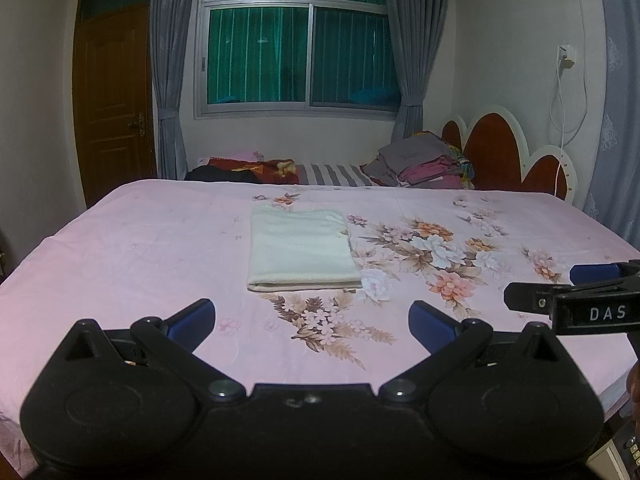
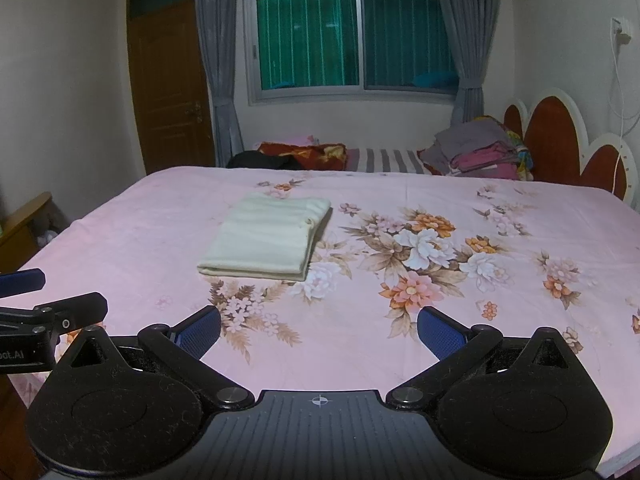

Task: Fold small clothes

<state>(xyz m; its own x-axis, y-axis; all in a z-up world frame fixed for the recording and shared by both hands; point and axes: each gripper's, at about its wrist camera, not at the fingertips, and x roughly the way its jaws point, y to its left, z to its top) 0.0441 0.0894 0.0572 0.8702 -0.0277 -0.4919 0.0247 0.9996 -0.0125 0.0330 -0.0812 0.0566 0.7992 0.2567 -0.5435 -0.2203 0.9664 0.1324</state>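
A cream garment (image 1: 302, 250) lies folded into a neat rectangle on the pink floral bedsheet (image 1: 140, 248), near the middle of the bed; the right wrist view shows the same cream garment (image 2: 268, 238) left of centre on the bedsheet (image 2: 440, 344). My left gripper (image 1: 312, 320) is open over the near part of the bed, well short of the garment, with nothing between its blue pads. My right gripper (image 2: 319, 326) is open too and holds nothing. Each gripper shows at the edge of the other's view: the right gripper (image 1: 576, 284) and the left gripper (image 2: 44, 292).
A pile of folded clothes (image 1: 424, 160) and dark and red fabrics (image 1: 248, 170) lie at the bed's far side. A red and white headboard (image 1: 504, 148) stands at the right. A window with grey curtains (image 1: 296, 40) and a brown door (image 1: 112, 100) are behind.
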